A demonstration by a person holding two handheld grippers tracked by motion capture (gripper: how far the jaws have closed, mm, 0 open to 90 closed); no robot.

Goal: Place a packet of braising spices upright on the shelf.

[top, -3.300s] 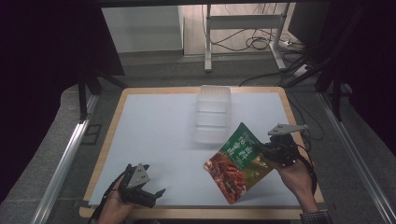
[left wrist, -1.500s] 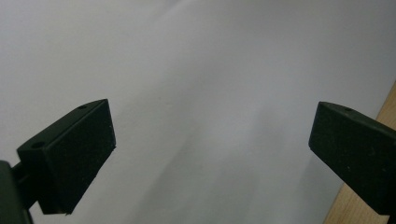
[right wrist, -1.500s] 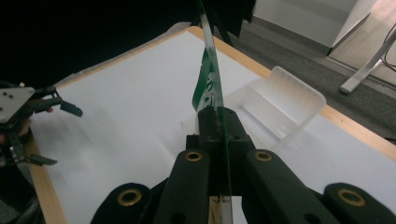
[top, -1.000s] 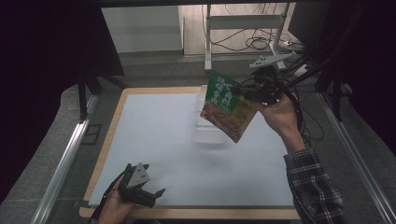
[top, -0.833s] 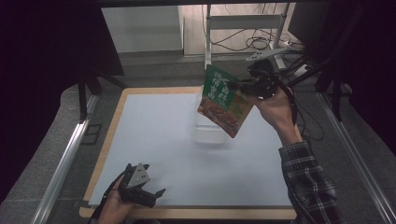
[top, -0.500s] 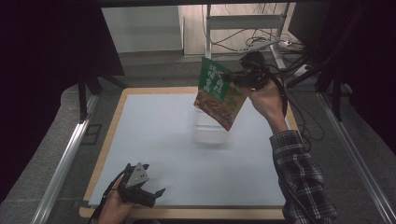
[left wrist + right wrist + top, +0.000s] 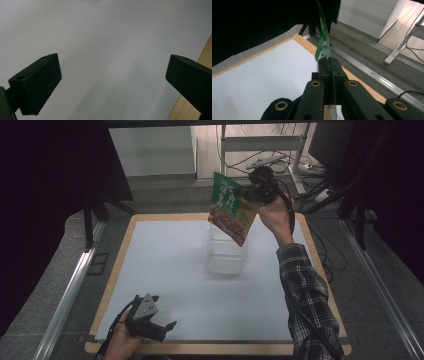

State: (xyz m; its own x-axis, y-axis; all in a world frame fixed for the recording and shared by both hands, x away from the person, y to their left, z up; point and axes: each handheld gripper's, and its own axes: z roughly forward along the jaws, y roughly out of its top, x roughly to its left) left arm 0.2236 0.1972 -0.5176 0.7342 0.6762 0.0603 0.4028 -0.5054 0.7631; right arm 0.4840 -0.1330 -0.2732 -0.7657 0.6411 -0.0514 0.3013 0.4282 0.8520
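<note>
A: Right gripper (image 7: 248, 193) is up in the air over the far edge of the table (image 7: 150, 270). Jaws clamped tight on the green food pouch (image 7: 231, 207), biting its upper right edge.

B: From the right gripper view the pouch (image 7: 323, 47) runs edge-on, straight out of the closed jaws. Thin, upright, nothing else between the pads.

A: Agreed. Pouch hangs down and to the left of the claw, tilted, lower corner dangling above the clear plastic container (image 7: 226, 252).

B: Touching it?

A: Cannot tell from the high view. The pouch overlaps the container's far end, that much.

B: Container itself?

A: On the white mat, middle of the far half. Looks empty, though it is see-through and hard to read.

B: Left gripper (image 7: 167, 327)?

A: Down at the near left corner, low over the mat, well apart from the container. Jaws spread wide, nothing in them. Its own view gives bare white mat (image 7: 105, 50) and a strip of wooden edge (image 7: 190, 110).

B: Anything between the pouch and the container?

A: Open air.
</note>
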